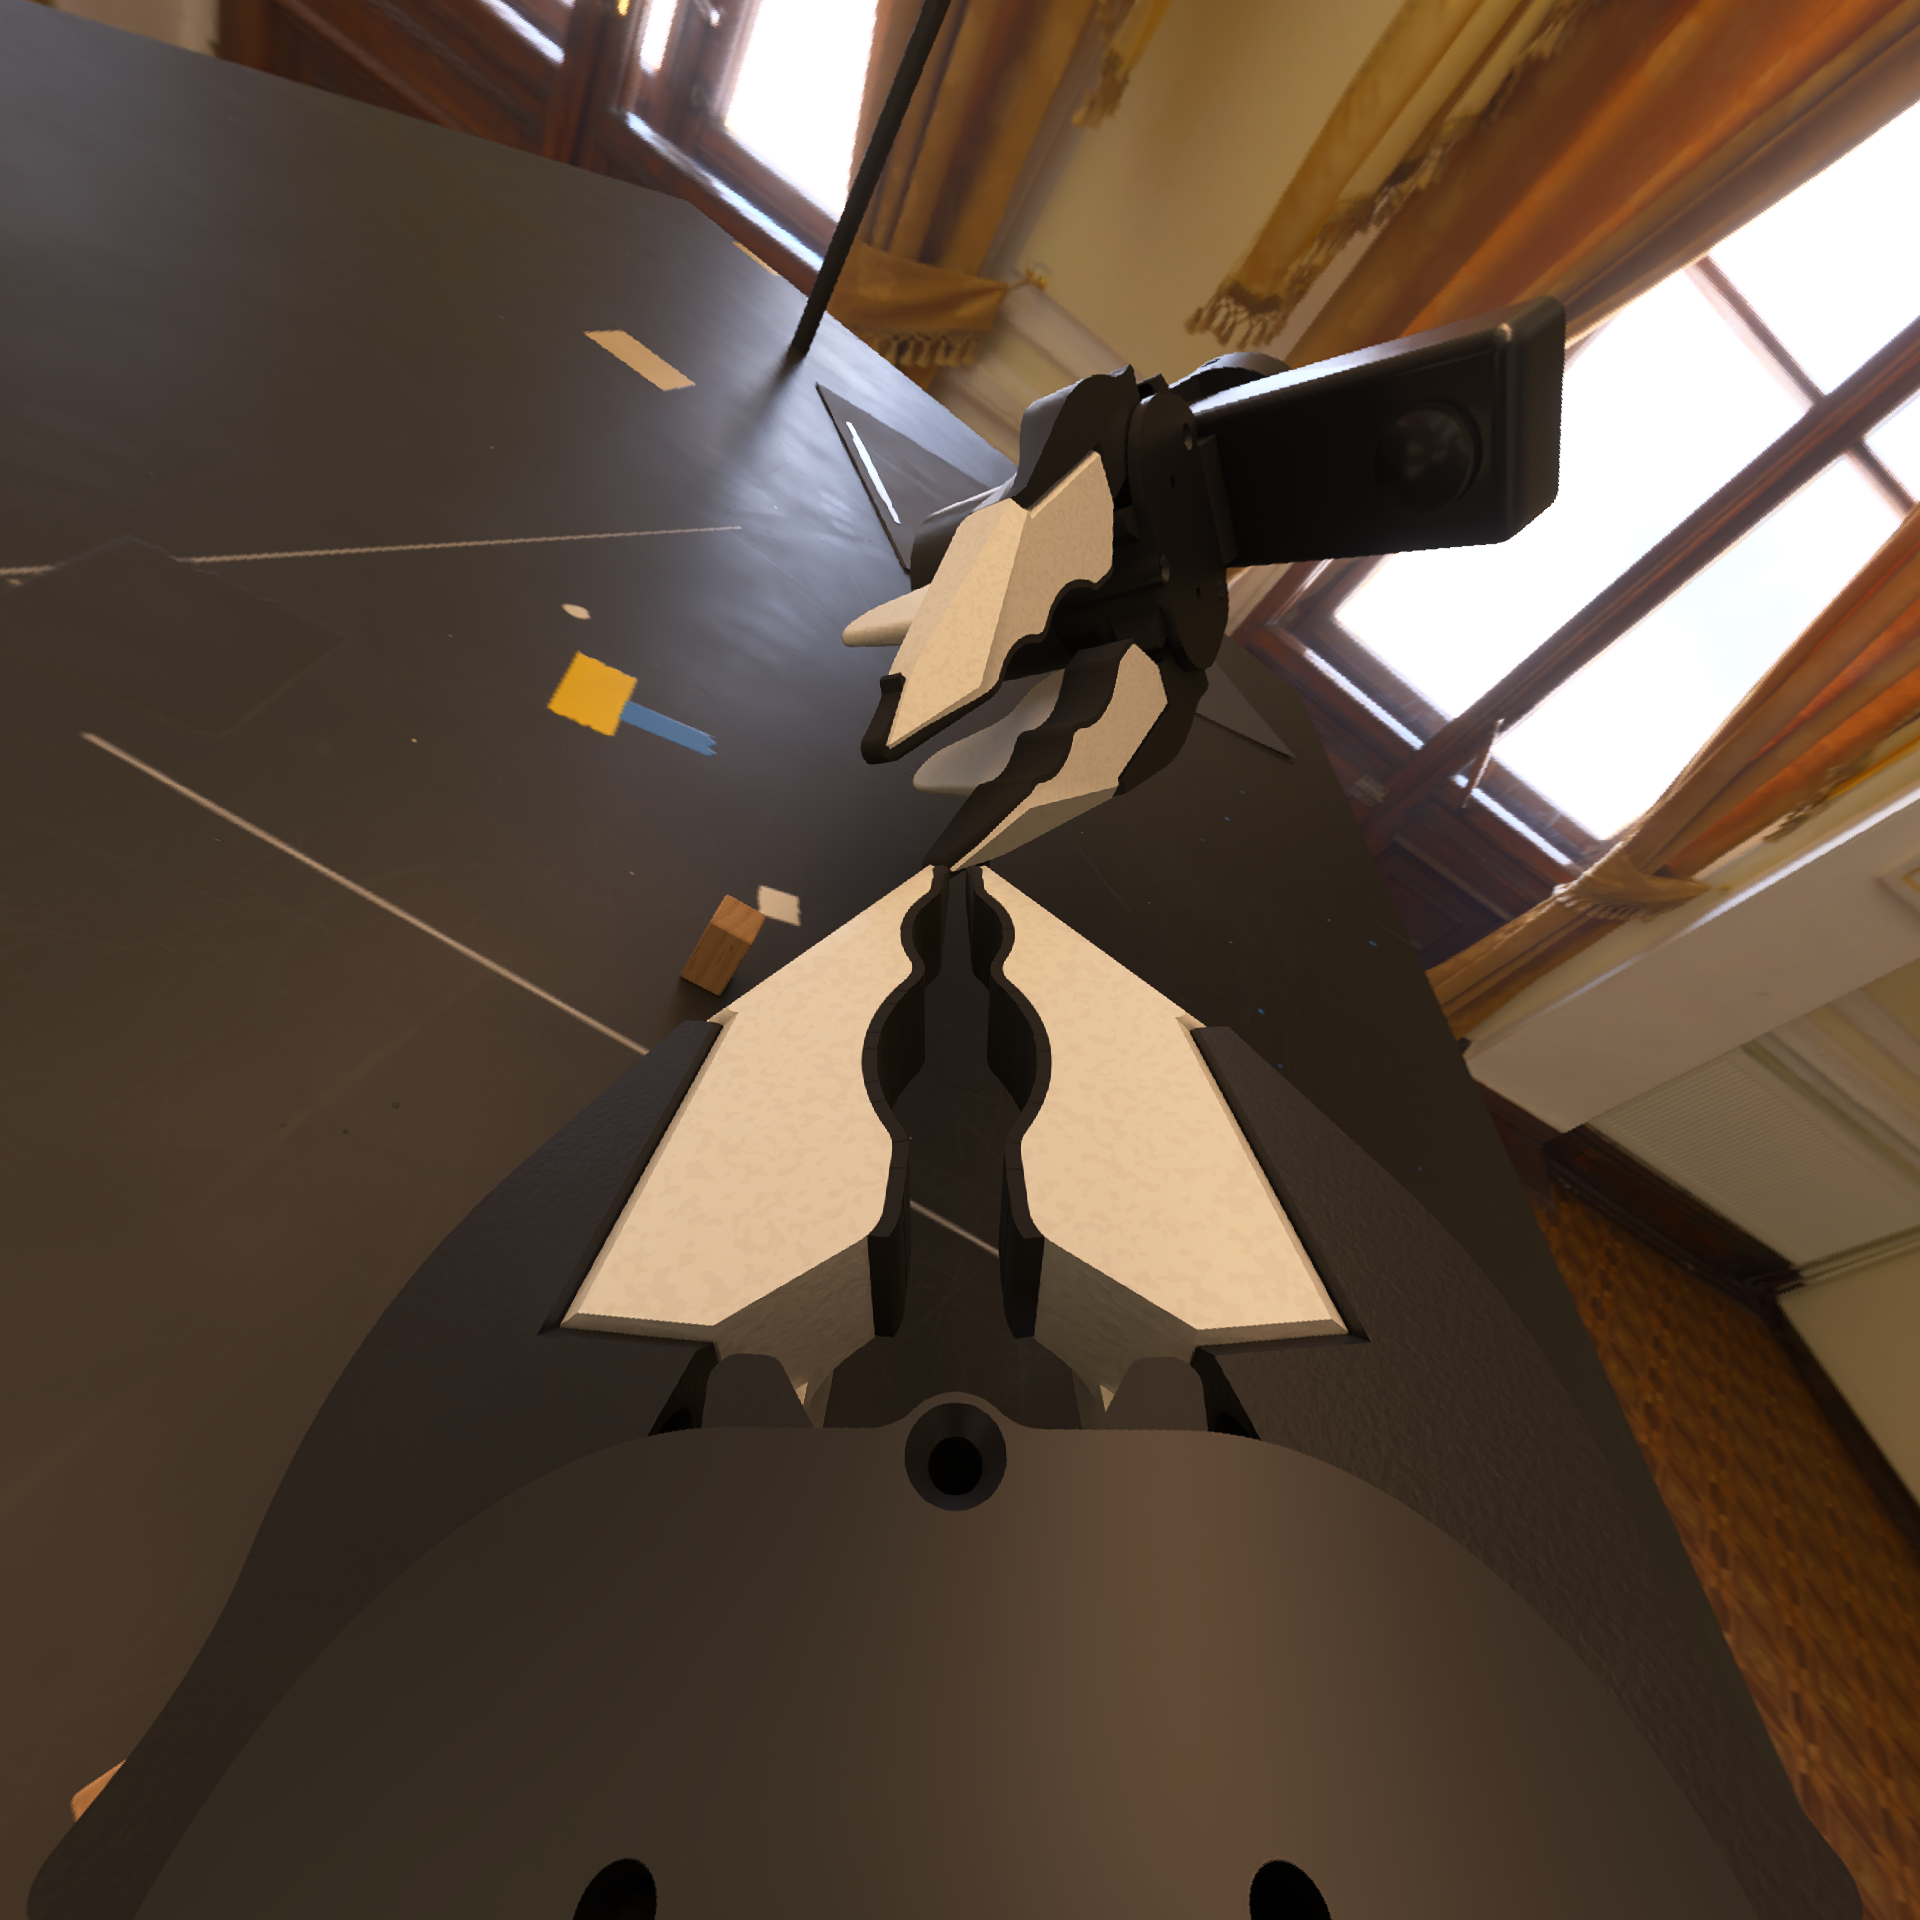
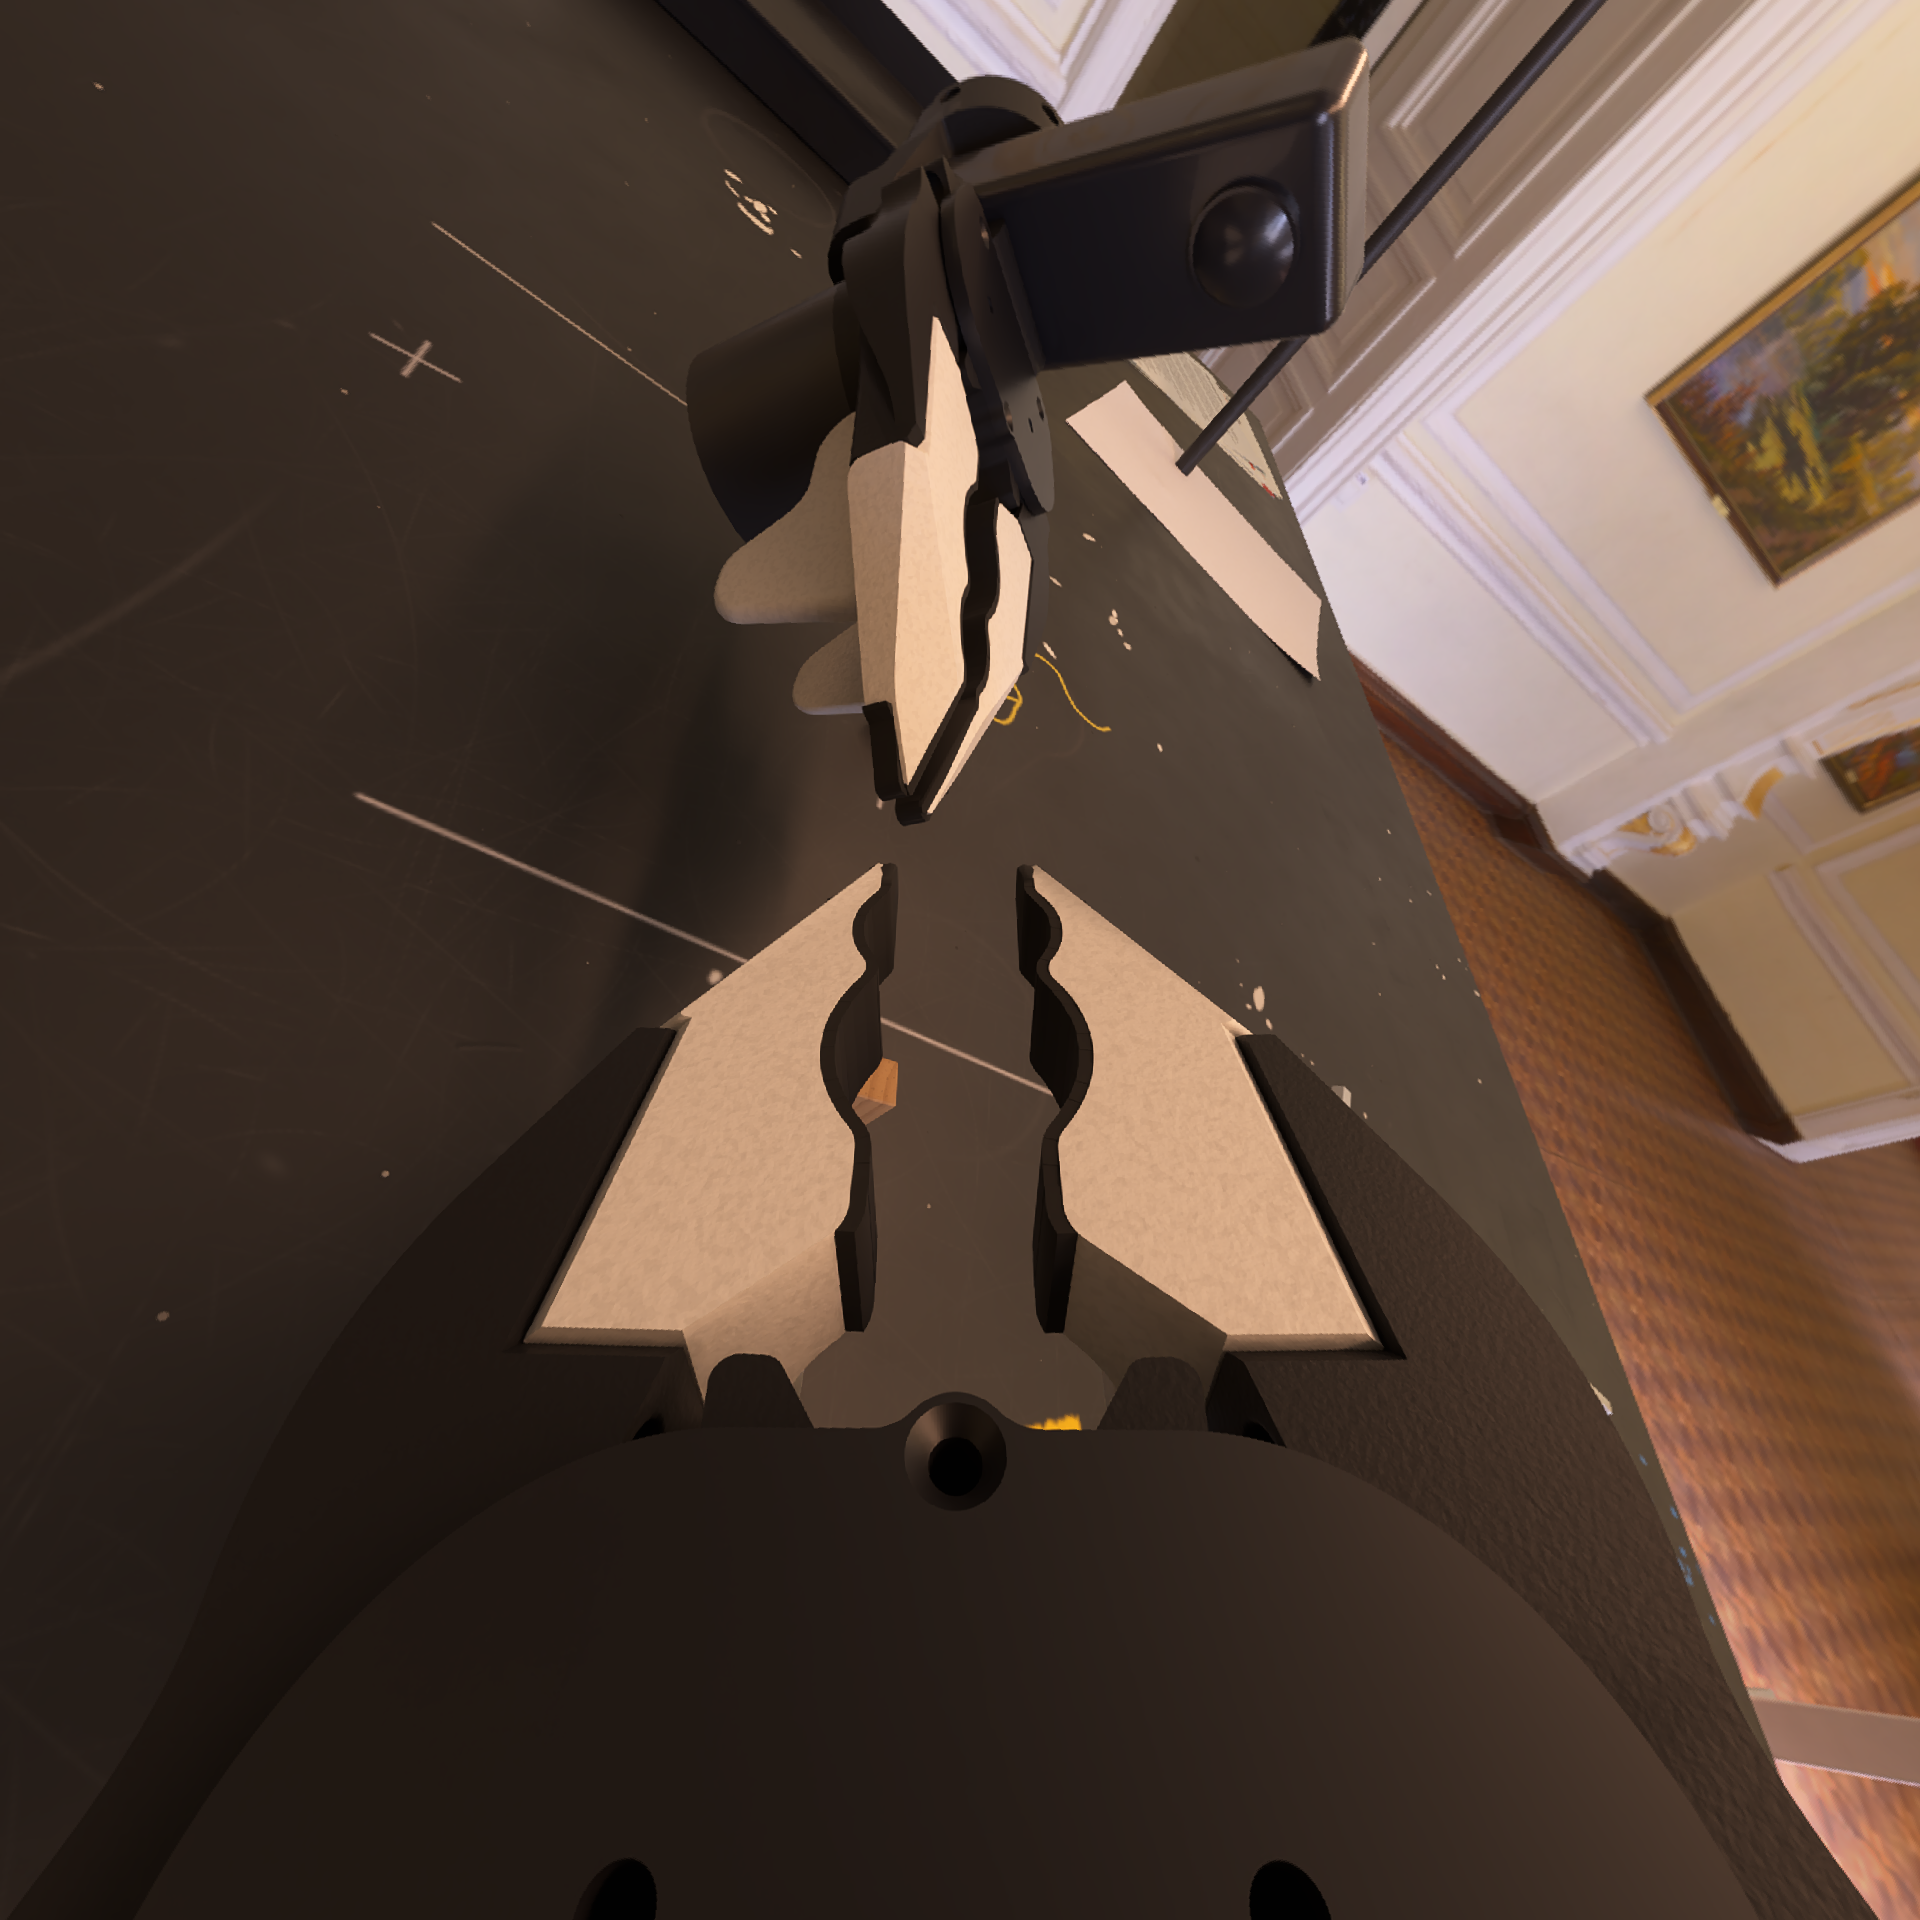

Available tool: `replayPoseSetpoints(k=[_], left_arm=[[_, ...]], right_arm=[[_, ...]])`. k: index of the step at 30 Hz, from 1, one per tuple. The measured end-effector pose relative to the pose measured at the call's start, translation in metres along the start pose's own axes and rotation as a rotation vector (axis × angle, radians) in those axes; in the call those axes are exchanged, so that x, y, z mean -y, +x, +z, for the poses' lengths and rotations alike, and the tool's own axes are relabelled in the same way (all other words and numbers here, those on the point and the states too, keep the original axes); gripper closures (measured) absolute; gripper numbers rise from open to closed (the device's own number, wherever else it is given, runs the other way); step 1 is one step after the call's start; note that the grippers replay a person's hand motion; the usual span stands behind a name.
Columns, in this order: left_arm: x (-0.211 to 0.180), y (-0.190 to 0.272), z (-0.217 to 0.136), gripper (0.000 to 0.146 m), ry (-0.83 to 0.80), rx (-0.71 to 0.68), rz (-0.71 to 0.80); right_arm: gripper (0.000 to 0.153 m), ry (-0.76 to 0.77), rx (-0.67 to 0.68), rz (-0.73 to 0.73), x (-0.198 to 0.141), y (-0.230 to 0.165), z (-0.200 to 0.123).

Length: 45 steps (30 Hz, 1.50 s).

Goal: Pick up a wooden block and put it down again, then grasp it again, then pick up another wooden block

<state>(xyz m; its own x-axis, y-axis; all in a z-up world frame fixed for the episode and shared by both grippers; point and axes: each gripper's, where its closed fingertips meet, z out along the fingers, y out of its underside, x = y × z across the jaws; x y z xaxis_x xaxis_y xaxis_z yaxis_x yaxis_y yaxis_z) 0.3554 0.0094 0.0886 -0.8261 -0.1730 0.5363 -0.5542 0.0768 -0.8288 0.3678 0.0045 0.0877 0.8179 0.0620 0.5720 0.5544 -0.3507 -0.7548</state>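
Observation:
A small wooden block (image 1: 722, 943) stands on the dark table (image 1: 312, 436), just left of and below my left gripper's tips. My left gripper (image 1: 956, 878) is shut and empty, above the table. It also shows in the right wrist view (image 2: 912, 805), shut and pointing down. My right gripper (image 2: 956, 878) is open and empty; a corner of a wooden block (image 2: 881, 1096) peeks out behind its left finger. The right gripper also shows in the left wrist view (image 1: 920, 800), jaws apart, almost tip to tip with the left. A tan wooden corner (image 1: 96, 1789) shows at the lower left, mostly hidden.
Yellow and blue tape (image 1: 597, 694) and a tan strip (image 1: 639, 358) lie flat on the table. A thin black rod (image 1: 862, 177) rises near the far edge. A white sheet (image 2: 1195, 520) lies by the table's right edge (image 2: 1455, 935), with floor beyond.

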Motion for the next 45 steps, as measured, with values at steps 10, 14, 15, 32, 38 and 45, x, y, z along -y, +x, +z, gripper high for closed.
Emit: replayPoseSetpoints(k=[10,14,15,32,38,45], left_arm=[[0.002,-0.001,-0.003,0.142,-0.004,0.092,0.192],[0.0,-0.003,-0.006,0.143,-0.016,0.113,0.218],[-0.002,-0.005,-0.006,0.144,-0.027,0.129,0.23],[-0.024,-0.022,-0.004,0.145,-0.185,0.22,0.204],[-0.022,-0.023,-0.006,0.145,-0.167,0.209,0.176],[-0.022,-0.024,-0.008,0.145,-0.16,0.212,0.169]], right_arm=[[0.13,0.019,0.025,0.108,0.002,0.002,0.002],[0.124,0.018,0.051,0.202,-0.001,0.003,0.002],[0.119,0.012,0.07,0.242,-0.003,0.003,0.002],[0.114,-0.365,0.279,0.451,-0.07,-0.027,0.016],[0.139,-0.371,0.312,0.465,-0.07,-0.028,0.019],[0.141,-0.181,0.212,0.485,-0.044,-0.009,0.016]])
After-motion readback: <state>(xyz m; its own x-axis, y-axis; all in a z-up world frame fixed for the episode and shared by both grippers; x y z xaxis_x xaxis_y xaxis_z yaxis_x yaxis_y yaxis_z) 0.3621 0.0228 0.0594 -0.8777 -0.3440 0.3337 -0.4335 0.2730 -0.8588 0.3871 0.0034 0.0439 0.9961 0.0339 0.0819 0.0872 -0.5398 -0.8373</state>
